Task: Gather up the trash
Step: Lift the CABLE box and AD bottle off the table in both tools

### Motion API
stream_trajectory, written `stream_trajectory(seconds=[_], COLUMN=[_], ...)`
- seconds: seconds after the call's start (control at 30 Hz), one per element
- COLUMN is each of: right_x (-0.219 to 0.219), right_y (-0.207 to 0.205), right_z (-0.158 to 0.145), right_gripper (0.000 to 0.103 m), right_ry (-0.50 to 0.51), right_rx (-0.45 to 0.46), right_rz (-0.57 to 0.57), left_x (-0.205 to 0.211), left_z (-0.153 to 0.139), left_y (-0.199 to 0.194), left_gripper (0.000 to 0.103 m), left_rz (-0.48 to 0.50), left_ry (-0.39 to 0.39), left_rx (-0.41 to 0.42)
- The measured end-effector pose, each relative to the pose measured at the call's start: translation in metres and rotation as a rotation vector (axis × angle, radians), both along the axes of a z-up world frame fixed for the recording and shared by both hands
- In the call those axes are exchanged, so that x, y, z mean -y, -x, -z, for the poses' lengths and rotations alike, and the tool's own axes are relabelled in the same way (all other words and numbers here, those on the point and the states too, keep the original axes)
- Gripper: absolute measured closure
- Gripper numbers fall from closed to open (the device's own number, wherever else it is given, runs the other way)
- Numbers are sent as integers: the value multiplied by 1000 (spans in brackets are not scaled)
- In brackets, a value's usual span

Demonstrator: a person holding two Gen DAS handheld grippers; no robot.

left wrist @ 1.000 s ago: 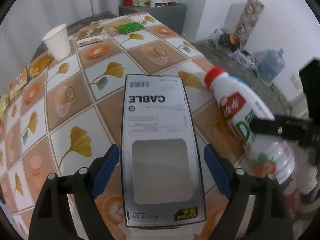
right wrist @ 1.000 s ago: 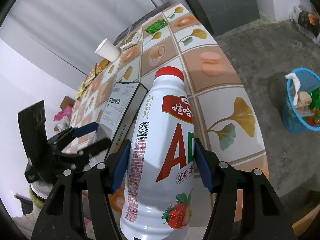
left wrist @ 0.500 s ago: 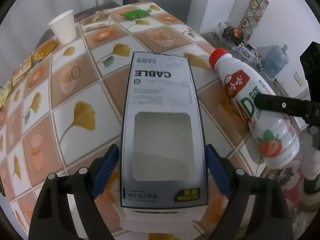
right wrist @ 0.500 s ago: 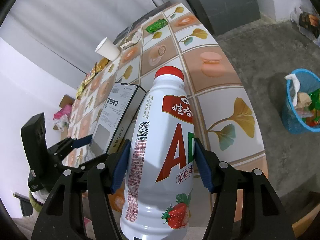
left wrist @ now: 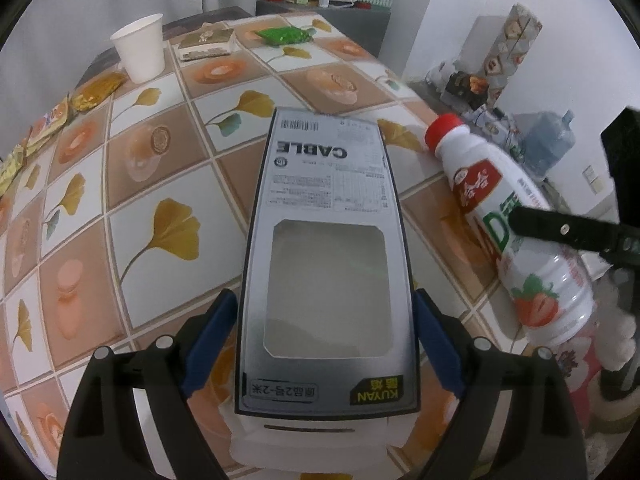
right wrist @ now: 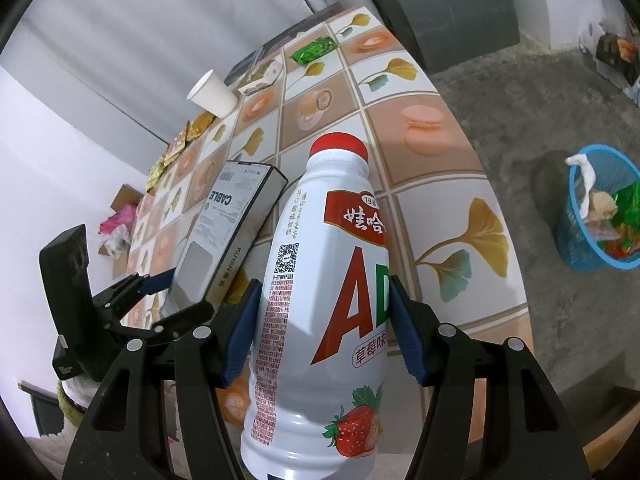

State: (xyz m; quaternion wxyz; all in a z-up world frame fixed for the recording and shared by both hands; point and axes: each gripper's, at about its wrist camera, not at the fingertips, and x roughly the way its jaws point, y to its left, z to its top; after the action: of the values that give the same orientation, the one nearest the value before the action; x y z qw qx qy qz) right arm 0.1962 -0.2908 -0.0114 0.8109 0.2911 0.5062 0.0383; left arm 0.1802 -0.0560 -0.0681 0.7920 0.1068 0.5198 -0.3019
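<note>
Left tool point(left wrist: 324, 344) is clamped on a box point(left wrist: 326, 240) marked CABLE, blue pads against both long sides near the end closest to the camera. Box is held tilted above the tabletop point(left wrist: 160, 184), window cut-out facing up; whether its far end touches the tabletop cannot be told.

Right tool point(right wrist: 324, 328) is clamped on a bottle point(right wrist: 320, 304), white with a red cap and a strawberry print, pads pressed on either side of the label. Bottle points cap-forward over the tabletop's edge, just beside the box.

Farther back on the tabletop:
- cup point(left wrist: 140, 54), white, upright
- flat carton point(left wrist: 206, 44) beside the cup
- green wrapper point(left wrist: 284, 35) past the carton
- row of yellow wrappers point(left wrist: 96, 88) along the left edge

On the floor beyond the tabletop's right edge stands a blue bin point(right wrist: 600, 212), partly filled with paper and wrappers.
</note>
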Motion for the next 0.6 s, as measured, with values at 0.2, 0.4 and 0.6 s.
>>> stream_trajectory(seconds=[0.2,0.4,0.6], right_x=[-1,-2,-3], right_y=[0,0,0], right_z=[0,0,0], right_gripper=[45,45,45], right_ry=[0,-4,-5], right_rx=[1,1,2], right_rz=[1,0,0], left_x=[-7,-7,-8], left_z=[-3,1,-5], left_y=[-12,-21,-25], left_gripper=[15,15,14], left_rz=[-10,-6,-2], left_ry=[30,46,109], left_rx=[-15,-50,-78])
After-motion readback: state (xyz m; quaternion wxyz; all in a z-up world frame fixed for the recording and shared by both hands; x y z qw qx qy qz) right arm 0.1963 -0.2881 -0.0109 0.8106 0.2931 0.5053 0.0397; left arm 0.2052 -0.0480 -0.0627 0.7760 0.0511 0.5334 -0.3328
